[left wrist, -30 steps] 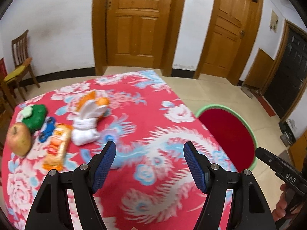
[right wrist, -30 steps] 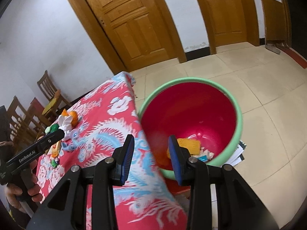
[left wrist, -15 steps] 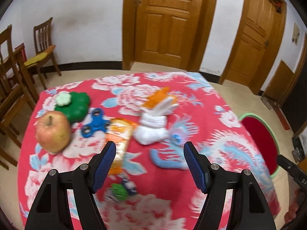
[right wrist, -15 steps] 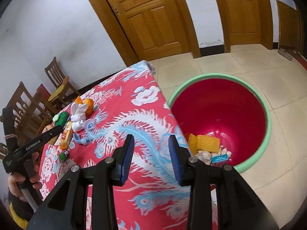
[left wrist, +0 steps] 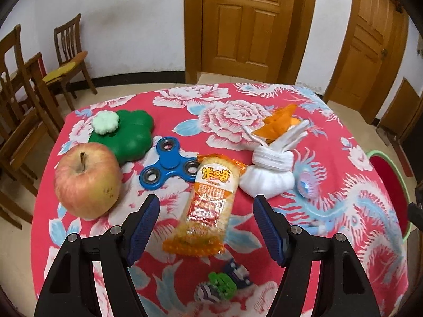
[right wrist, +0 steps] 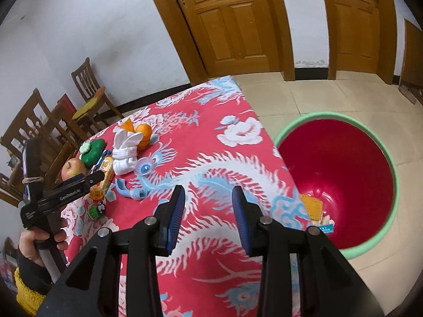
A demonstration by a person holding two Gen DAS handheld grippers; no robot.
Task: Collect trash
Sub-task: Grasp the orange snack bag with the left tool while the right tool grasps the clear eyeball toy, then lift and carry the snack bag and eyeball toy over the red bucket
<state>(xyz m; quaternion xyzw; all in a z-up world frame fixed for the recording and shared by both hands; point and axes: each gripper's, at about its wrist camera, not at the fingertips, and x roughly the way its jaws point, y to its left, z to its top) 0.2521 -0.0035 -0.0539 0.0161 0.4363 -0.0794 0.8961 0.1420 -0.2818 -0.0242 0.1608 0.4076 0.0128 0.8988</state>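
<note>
Left gripper (left wrist: 206, 208) spread wide above the table (left wrist: 343, 227), straddling a snack wrapper (left wrist: 208, 203) without touching; wrapper flat between apple (left wrist: 87, 182) and rolled sock (left wrist: 269, 177); right gripper (right wrist: 208, 211) partly spread, empty; red bin (right wrist: 341, 182) beside the table, scraps inside.

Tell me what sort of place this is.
Most likely a room in a home, perhaps a dining room: a table under a flowered red cloth, wooden chairs by the wall, panelled wooden doors and a tiled floor.
</note>
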